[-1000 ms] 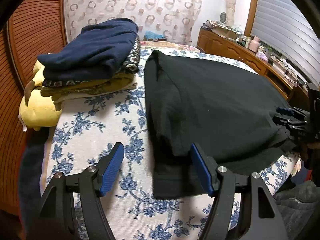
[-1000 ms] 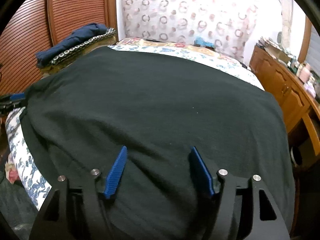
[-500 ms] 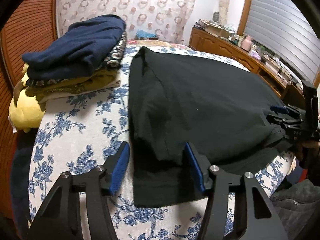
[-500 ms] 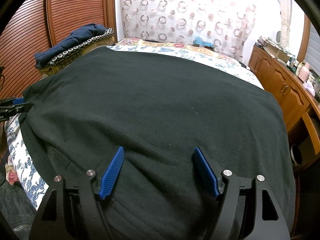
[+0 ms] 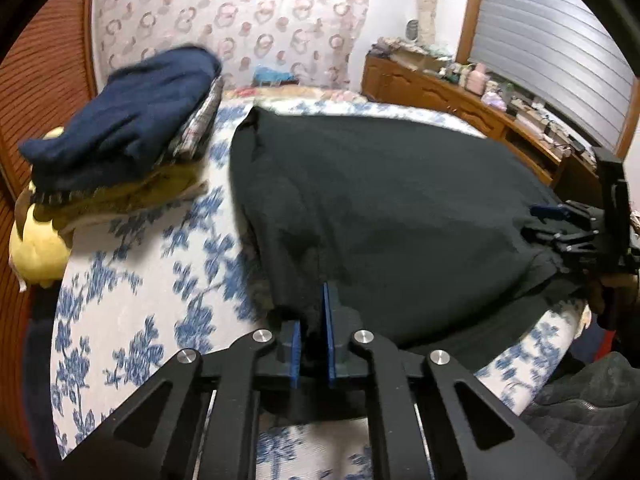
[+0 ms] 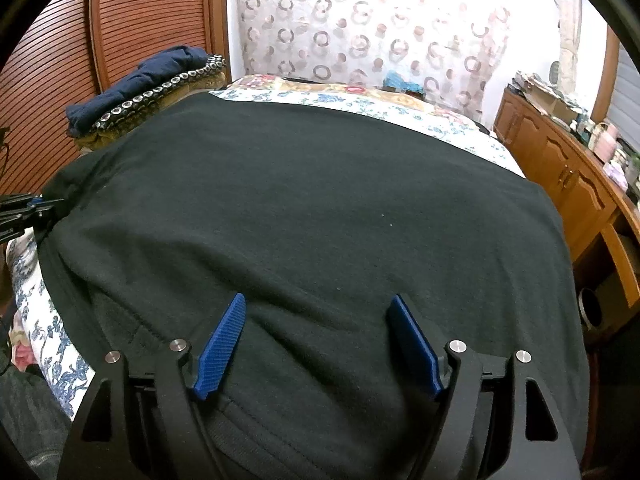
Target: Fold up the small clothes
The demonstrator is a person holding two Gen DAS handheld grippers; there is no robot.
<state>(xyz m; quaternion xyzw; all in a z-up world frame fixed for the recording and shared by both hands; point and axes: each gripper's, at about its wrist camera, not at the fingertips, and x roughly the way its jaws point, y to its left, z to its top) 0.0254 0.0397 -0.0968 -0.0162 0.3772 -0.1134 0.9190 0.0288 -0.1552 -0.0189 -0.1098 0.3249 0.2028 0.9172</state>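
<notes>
Black garment (image 5: 400, 208) pinched in left hand-held gripper (image 5: 313, 344); right hand-held gripper (image 6: 316, 340) spread; folded stack (image 5: 120, 140) beside, blurred.

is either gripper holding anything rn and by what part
The left gripper pinches the black garment at its near left edge; the right gripper is open, holding nothing.

A bed with a white sheet printed in blue flowers (image 5: 132, 280) fills the lower left of the left wrist frame. Behind it hangs a pale curtain patterned with brown rings (image 6: 360, 28). Reddish-brown slatted wooden panelling (image 6: 60, 80) covers the upper left. A cluttered brown wooden sideboard (image 6: 560, 160) stands at right, below grey horizontal window blinds (image 5: 560, 48)
</notes>
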